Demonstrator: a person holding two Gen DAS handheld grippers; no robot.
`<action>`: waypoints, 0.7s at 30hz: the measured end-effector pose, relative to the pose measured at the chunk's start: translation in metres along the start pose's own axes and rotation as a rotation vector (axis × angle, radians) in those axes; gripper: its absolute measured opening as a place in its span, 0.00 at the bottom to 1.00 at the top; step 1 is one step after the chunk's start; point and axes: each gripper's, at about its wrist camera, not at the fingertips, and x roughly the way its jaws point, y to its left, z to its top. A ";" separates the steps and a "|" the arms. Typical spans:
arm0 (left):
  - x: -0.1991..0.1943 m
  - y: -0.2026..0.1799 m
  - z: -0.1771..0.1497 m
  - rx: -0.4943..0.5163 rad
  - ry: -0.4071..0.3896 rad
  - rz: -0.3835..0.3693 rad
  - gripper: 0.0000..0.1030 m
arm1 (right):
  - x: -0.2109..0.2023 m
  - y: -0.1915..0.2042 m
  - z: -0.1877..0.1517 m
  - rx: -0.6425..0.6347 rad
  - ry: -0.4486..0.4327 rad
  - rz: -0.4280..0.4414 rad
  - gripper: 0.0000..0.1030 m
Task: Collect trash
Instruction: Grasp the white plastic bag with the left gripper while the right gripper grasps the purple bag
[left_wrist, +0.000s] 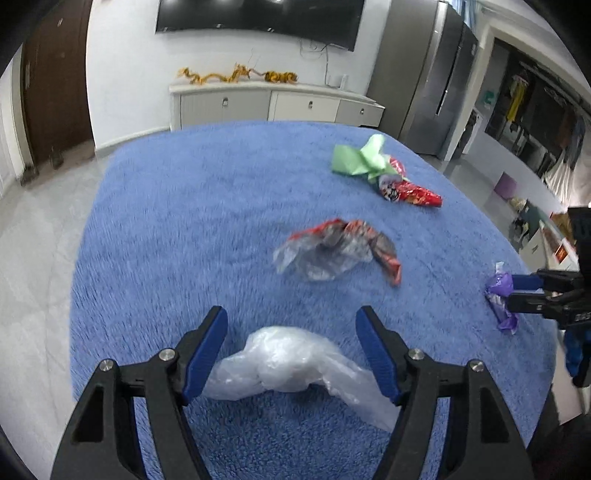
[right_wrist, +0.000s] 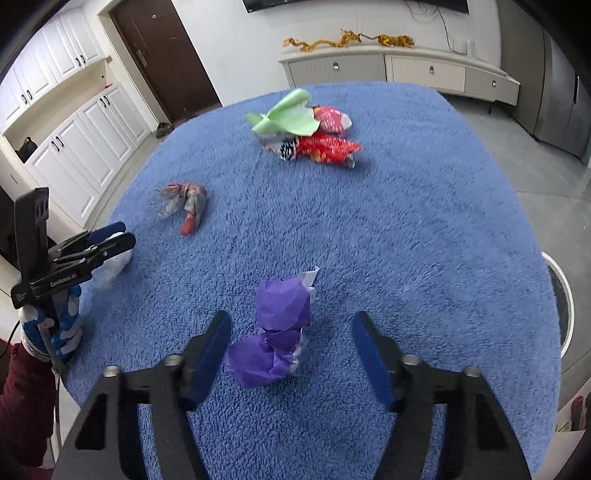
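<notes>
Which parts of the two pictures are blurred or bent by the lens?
Left wrist view: the red wrapper and blue cloth are smeared by motion, the gripper stays sharp, and the TV bows. Right wrist view: the green paper is slightly smeared and the cloth's edge curves.

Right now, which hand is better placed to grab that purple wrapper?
The right gripper: the purple wrapper lies between its open fingers on the blue cloth. The left gripper straddles a clear plastic bag instead.
</notes>
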 end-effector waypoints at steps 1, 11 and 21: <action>0.000 0.001 -0.002 -0.010 0.007 -0.007 0.64 | 0.002 -0.001 0.000 0.004 0.004 0.003 0.52; -0.015 -0.005 -0.023 -0.030 0.027 -0.021 0.55 | 0.008 0.005 -0.005 -0.023 0.025 0.001 0.33; -0.025 -0.013 -0.033 -0.051 0.018 0.033 0.55 | 0.005 0.003 -0.008 -0.028 0.004 0.018 0.30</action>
